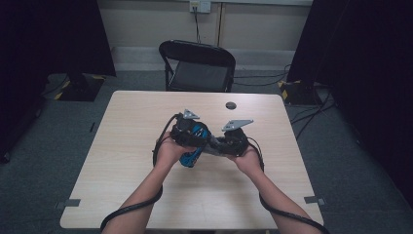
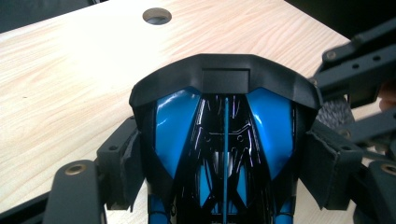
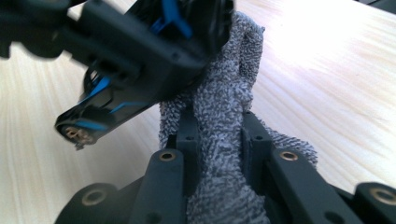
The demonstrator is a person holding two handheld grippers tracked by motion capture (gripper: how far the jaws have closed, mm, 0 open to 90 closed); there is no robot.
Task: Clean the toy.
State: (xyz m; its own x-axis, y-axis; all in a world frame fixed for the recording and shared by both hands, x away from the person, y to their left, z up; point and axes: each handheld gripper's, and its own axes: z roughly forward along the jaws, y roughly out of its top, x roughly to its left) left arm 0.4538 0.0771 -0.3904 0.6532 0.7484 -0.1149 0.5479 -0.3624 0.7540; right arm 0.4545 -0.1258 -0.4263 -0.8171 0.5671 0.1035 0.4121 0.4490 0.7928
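From above, the person has both hands over the middle of the table point(image 1: 146, 126). The left gripper point(image 1: 191, 139) carries a glossy blue-and-black toy car point(image 1: 195, 146), lifted off the wood, and the right gripper point(image 1: 225, 144) comes in beside it with something grey.

Along the left gripper's jaws, the car's blue shell point(image 2: 175, 126) sits between the padded fingers point(image 2: 327, 163), which press on both flanks. Jaws wide, but clamped on the car.

Along the right gripper's jaws, they stand narrow, pinching a grey terry cloth point(image 3: 224, 140) whose free end lies against the car's black underside point(image 3: 140, 51).

It looks like wiping. To do it well, I'd say keep the left grip square and steady, drag the cloth in short strokes along the body, and keep the hard jaw tips off the shiny shell.
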